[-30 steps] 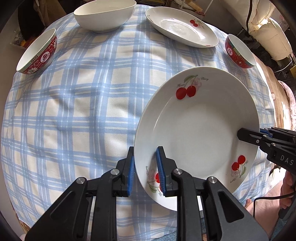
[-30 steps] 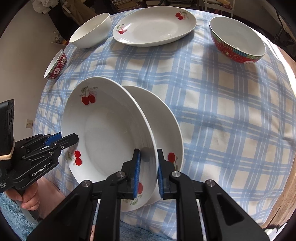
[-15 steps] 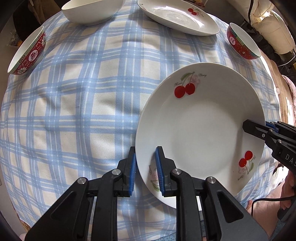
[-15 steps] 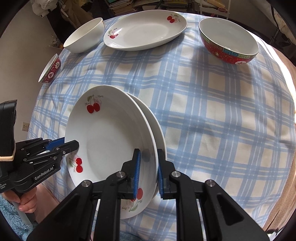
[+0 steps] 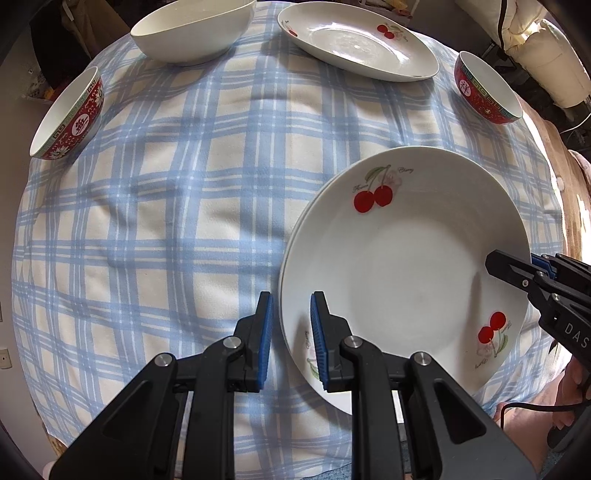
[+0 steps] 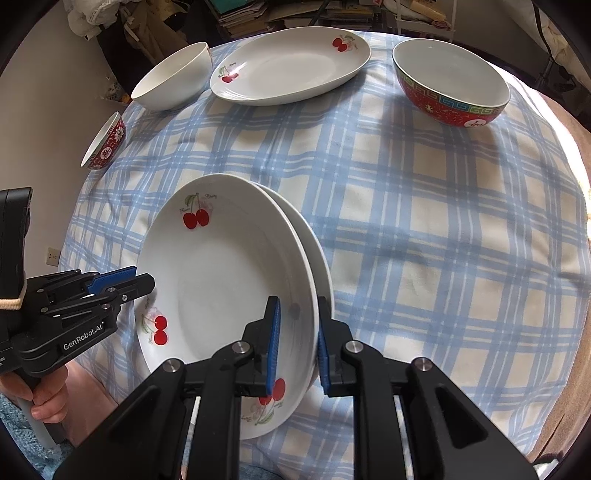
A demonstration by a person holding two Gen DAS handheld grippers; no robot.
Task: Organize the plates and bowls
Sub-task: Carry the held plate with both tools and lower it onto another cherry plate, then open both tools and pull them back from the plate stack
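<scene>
Left-wrist and right-wrist views of a round table covered with a blue-and-cream checked tablecloth (image 5: pixel 177 206). A cherry-print upper plate (image 5: pixel 402 266) sat nested on a second plate (image 6: pixel 323 266) of the same kind, whose rim showed just beyond it; the pair lay at the table's 5 o'clock in the left-wrist view.

The left gripper (image 5: pixel 291 334) straddled the upper plate's rim at the plate's 8 o'clock, one blue pad outside the rim and one over the plate's inner face. A gap showed between the outer pad and the rim; whether the inner pad pressed on the plate could not be told.

The right gripper (image 6: pixel 297 341) straddled the stacked rims at the plates' 4 o'clock in its own view. Its jaws were opening, with both rims between them and a visible gap at the inner pad.

Farther off stood an oval cherry platter (image 6: pixel 291 64) at 12 o'clock, a white bowl (image 5: pixel 192 27) at 11 o'clock, a small red bowl (image 5: pixel 68 118) at 10 o'clock, and a large red bowl (image 6: pixel 450 81) at 1 o'clock, all well apart from the stack. A hand (image 6: pixel 40 400) held the left gripper's handle.
</scene>
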